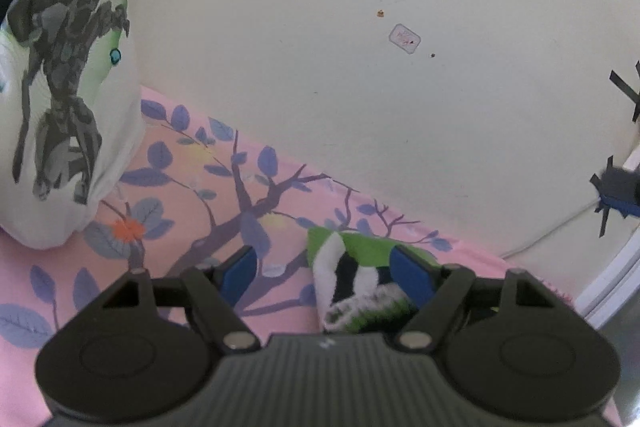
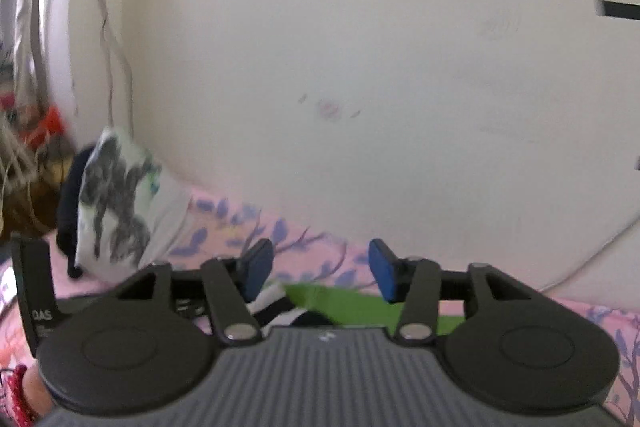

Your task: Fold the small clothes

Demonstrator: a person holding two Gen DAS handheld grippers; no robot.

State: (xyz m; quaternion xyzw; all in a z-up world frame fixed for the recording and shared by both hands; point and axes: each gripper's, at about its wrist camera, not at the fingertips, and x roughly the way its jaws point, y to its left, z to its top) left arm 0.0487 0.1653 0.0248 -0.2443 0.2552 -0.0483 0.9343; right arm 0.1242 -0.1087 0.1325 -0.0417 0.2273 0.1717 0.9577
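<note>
A small green, white and black garment (image 1: pixel 352 283) lies crumpled on the pink floral bedsheet (image 1: pixel 192 195). My left gripper (image 1: pixel 326 273) hovers over it with its jaws wide open. Its right pad (image 1: pixel 412 275) overlaps the cloth's edge, and nothing is pressed between the pads. In the blurred right wrist view the same garment (image 2: pixel 340 303) shows as a green patch with black and white stripes just under my right gripper (image 2: pixel 320 269). That gripper is open, with only sheet and wall visible in the gap between its pads.
A white pillow printed with a grey figure (image 1: pixel 60 107) leans on the cream wall (image 1: pixel 360 87) at the left, also visible as the pillow (image 2: pixel 116 211). A black device (image 2: pixel 36 287) and a person's hand (image 2: pixel 32 395) sit at the lower left. Cables hang at the left.
</note>
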